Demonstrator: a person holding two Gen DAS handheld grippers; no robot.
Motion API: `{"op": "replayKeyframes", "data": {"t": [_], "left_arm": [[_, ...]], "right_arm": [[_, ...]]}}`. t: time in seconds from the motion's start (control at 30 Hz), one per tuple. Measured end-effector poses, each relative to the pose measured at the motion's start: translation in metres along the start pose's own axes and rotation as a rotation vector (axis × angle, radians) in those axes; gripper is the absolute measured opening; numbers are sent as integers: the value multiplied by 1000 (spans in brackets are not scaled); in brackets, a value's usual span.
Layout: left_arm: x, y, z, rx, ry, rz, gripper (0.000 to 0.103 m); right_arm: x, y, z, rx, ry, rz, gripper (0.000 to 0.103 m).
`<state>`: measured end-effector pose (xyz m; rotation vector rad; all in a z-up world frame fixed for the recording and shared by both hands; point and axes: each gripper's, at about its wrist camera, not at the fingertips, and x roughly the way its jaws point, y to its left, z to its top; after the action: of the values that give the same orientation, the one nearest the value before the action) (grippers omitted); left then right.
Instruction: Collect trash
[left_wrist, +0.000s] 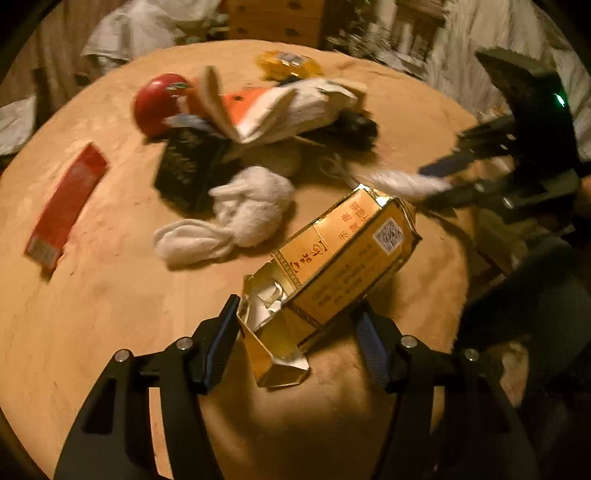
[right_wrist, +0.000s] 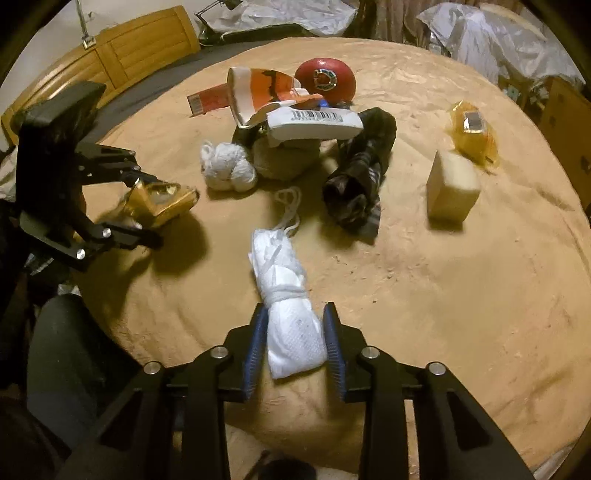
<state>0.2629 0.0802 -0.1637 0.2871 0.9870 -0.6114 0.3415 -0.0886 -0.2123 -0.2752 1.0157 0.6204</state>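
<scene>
- The left gripper (left_wrist: 295, 325) has its jaws narrowed about the open end of a crushed gold cigarette carton (left_wrist: 332, 266); the left pad (left_wrist: 225, 332) lies against the carton's torn mouth, and the right pad (left_wrist: 369, 339) sits at its far side, where contact is partly hidden by the carton.
- The carton runs away from that gripper, up and to the right, over a round tan table (left_wrist: 92, 314).
- Just ahead and left of the left gripper lies a grey-white balled cloth (left_wrist: 240, 210); beyond it a dark packet (left_wrist: 181, 166), an orange and white box (left_wrist: 258, 107) and a red round object (left_wrist: 159, 99).
- Far to its left a red flat pack (left_wrist: 66, 206) lies on its own; at the far edge is a yellow wrapper (left_wrist: 288, 64).
- The right gripper (right_wrist: 295, 347) is closed narrow on a white rolled bundle (right_wrist: 288, 295), blue pads (right_wrist: 255, 350) pressing both sides of its near end.
- The bundle stretches straight ahead from that gripper, its loose string (right_wrist: 288, 206) trailing beyond.
- Ahead and right of the right gripper stands a pale block (right_wrist: 452, 188); a crumpled black bag (right_wrist: 362, 173) lies ahead between them.
</scene>
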Motion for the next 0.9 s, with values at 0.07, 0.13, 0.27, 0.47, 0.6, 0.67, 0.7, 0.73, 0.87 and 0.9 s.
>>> {"op": "replayKeyframes", "data": {"t": [0.07,0.13,0.27,0.47,0.6,0.67,0.7,0.73,0.87,0.9], "left_arm": [[-1,-5,-3,41,-28,73,59],[-7,-11,-4,93,-54,81,66],[-18,-15,9,189,-96,96,77],[-3,-23,29,313,-15,53,78],[12,-24,40,361,37,15,78],[22,-24,42,362,67,7,78],[28,-24,42,361,80,19,78],[31,-26,41,358,87,28,79],[30,-25,37,265,65,16,64],[28,-25,36,240,57,8,49]], "right_arm": [[1,2,-1,-6,-1,-9,41],[3,3,-1,-7,-1,-13,44],[4,5,0,-27,8,-4,50],[8,17,14,-103,35,16,50],[17,26,20,-143,72,10,44],[21,27,19,-148,81,-7,42],[22,27,18,-143,78,-9,42],[22,26,17,-132,71,-8,40],[17,23,13,-91,32,-14,30],[17,23,11,-83,21,-16,29]]}}
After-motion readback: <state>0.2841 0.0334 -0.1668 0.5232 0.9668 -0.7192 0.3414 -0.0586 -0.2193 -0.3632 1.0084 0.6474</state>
